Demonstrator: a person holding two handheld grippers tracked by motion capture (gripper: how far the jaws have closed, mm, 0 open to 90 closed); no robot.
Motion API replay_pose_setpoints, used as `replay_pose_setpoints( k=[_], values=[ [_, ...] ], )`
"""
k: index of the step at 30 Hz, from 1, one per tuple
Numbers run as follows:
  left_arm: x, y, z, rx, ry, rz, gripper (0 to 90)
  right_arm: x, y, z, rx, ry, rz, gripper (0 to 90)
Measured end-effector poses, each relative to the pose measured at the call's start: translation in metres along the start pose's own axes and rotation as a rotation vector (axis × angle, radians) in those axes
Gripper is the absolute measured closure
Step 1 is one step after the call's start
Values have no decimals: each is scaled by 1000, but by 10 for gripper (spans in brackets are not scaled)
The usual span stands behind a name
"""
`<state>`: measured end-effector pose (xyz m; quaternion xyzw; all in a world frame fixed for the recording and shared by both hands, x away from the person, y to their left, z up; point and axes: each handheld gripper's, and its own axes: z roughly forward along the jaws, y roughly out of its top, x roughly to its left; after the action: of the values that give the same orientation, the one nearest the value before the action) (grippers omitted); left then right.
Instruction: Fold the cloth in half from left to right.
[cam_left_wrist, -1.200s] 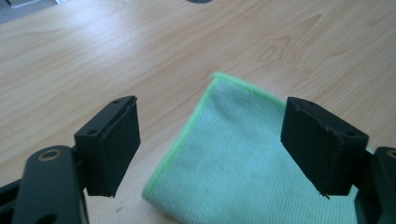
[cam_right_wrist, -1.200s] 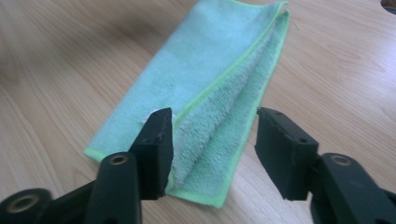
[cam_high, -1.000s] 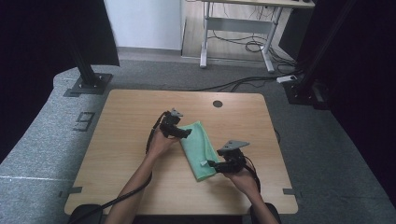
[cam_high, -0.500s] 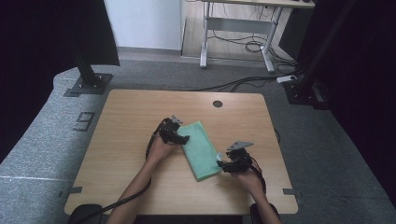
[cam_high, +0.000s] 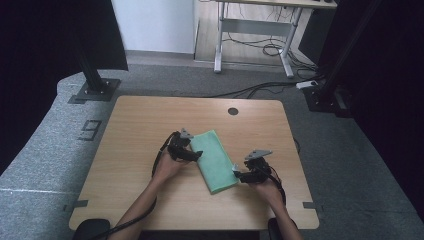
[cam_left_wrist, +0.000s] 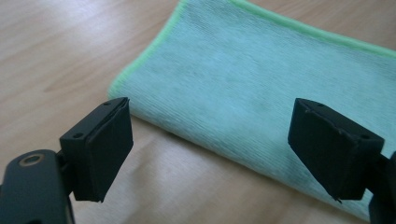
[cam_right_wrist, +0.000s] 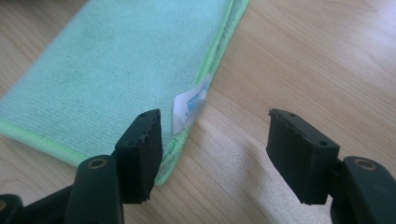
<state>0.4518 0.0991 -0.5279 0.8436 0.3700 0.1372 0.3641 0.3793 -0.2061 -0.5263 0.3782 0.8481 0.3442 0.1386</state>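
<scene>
Green folded cloth (cam_high: 215, 160) flat on worktop (cam_high: 140, 125); left tool (cam_high: 196, 155) and right tool (cam_high: 236, 175) flank it, jaws apart, empty.

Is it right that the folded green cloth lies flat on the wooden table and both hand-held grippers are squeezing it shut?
Not quite. The folded green microfibre cloth does lie flat on the wooden table, but neither grips it: the left hand-held gripper and right hand-held gripper both stand open, as each gripper view shows.

Both grippers, left gripper (cam_high: 199, 156) and right gripper (cam_high: 236, 175), are black, grey-plated on top, trailing black cables
</scene>
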Motion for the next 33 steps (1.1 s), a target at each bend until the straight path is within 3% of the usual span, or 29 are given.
replay_pose_setpoints(
  k=[6,9,15,19,33],
  values=[
    [-12,-8,3,15,-10,9,130,-2,-5,8,48,-8,-13,344],
    [-18,-13,10,44,34,5,114,-4,-8,10,40,-2,-9,329],
    [-18,-16,11,45,56,-7,102,-4,-10,11,34,16,-3,301],
    [-14,-17,9,52,74,-4,102,7,-9,13,37,32,-33,290],
    [8,-26,-1,53,78,-31,102,45,2,26,30,77,-97,254]
  ],
)
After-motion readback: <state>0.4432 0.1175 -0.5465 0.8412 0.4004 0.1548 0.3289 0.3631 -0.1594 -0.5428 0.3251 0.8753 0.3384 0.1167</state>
